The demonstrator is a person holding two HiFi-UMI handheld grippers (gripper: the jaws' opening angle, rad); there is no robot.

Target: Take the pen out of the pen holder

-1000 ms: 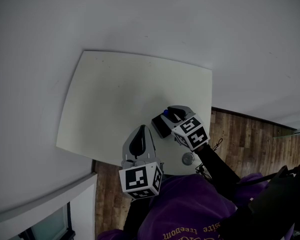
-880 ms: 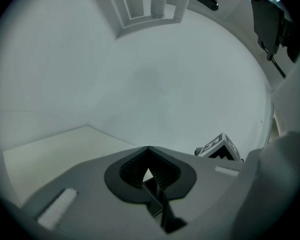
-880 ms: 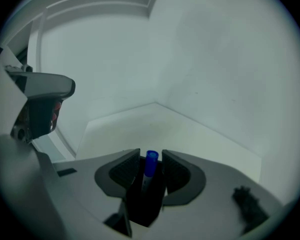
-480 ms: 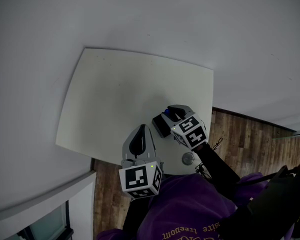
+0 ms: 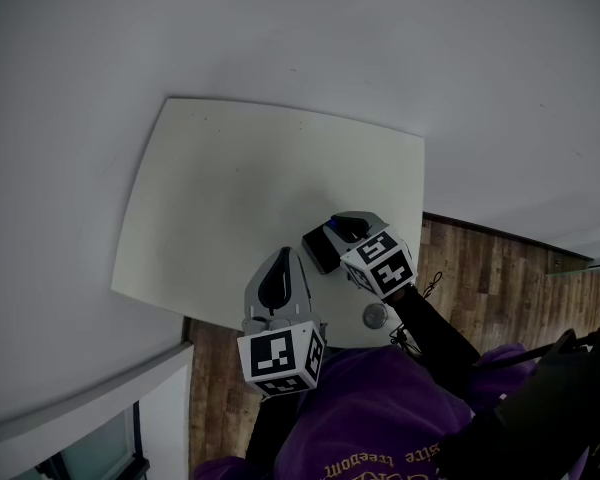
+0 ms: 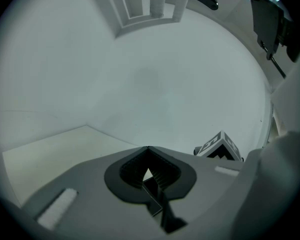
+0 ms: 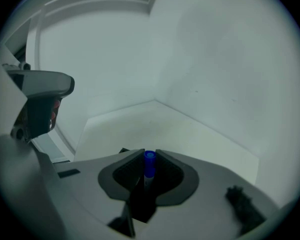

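A black pen holder (image 5: 318, 252) stands on the white table (image 5: 230, 188) near its front right corner. A pen with a blue cap (image 5: 332, 225) sticks up out of it. My right gripper (image 5: 340, 230) is over the holder. In the right gripper view the pen (image 7: 149, 165) stands between the jaws of the right gripper (image 7: 149, 156), which are closing, and both pads touch the cap. My left gripper (image 5: 284, 256) hovers at the table's front edge, left of the holder. In its own view the left gripper (image 6: 148, 150) is shut with nothing in it.
A small round metal thing (image 5: 375, 316) lies at the table's front edge, beside my right arm. Wooden floor (image 5: 500, 288) shows to the right of the table and below it. White walls close off the far side and the left.
The right gripper's jaws look a little narrower round the blue pen top. Neither hand has shifted.
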